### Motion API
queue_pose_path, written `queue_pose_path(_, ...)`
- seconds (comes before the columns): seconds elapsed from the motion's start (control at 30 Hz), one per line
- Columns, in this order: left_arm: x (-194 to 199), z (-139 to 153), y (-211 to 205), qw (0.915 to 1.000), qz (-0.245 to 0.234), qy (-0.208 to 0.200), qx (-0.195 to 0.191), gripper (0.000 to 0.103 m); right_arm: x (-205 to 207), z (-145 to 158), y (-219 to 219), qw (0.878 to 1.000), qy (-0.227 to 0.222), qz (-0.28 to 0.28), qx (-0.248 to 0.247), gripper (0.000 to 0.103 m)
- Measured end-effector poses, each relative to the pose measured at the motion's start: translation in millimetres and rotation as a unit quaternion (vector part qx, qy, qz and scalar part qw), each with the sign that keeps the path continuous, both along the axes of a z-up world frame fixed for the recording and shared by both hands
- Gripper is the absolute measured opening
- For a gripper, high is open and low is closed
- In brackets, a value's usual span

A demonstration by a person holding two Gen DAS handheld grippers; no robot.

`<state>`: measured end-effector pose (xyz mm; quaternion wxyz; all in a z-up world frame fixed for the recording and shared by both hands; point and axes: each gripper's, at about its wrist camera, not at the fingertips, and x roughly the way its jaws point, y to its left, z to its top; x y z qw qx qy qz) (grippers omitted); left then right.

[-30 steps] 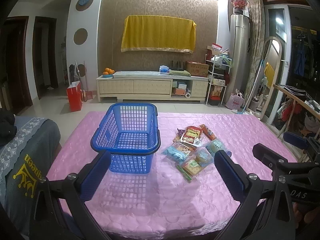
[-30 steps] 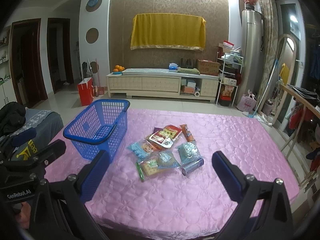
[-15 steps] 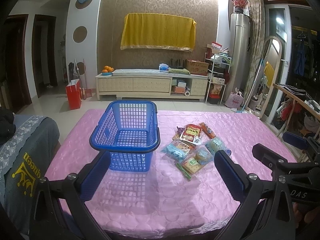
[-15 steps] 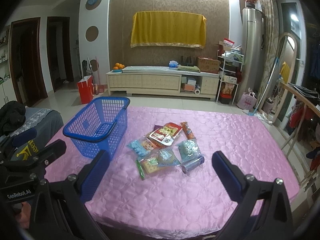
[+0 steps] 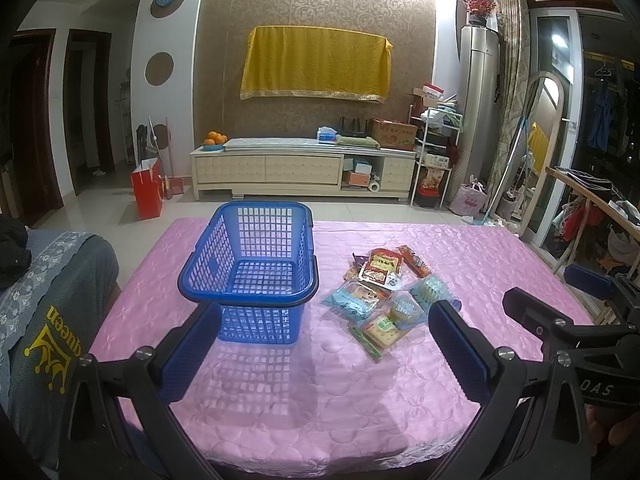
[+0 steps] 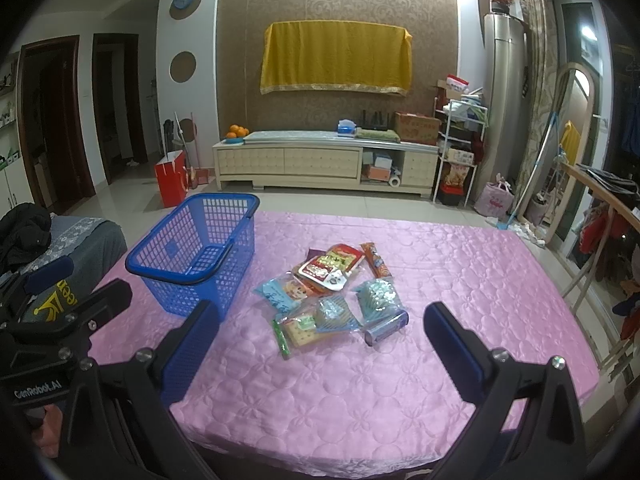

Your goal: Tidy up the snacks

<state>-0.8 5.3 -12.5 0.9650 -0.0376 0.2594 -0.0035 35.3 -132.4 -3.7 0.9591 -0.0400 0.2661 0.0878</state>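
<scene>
Blue-padded hand-held gripper (image 5: 324, 344) and (image 6: 320, 344) gape wide, holding nothing.

A basket (image 5: 248, 276) stood on the table (image 5: 320, 392), left of a pile of snack packets (image 5: 384, 296), with a cabinet (image 5: 304, 170) against the wall behind

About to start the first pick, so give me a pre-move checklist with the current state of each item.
1. Left hand-held gripper open and holding nothing: ok.
2. Right hand-held gripper open and holding nothing: ok.
3. Blue basket upright on the pink cover, with nothing in it: ok.
4. Snack pile beside the basket, not touching it: ok.
5. Small cylindrical pack lying free at the pile's edge: ok.
6. Which packets overlap deep in the pile: cannot tell.
</scene>
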Motion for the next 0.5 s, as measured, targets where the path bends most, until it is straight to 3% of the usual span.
queue_pose_path(0.5, 37.7, 14.4, -22.4, 0.9999, -0.014, 0.008, 0.003, 0.102, 18.5, 9.6, -13.0, 0.998, -0.024, -0.032, -0.054, 0.103)
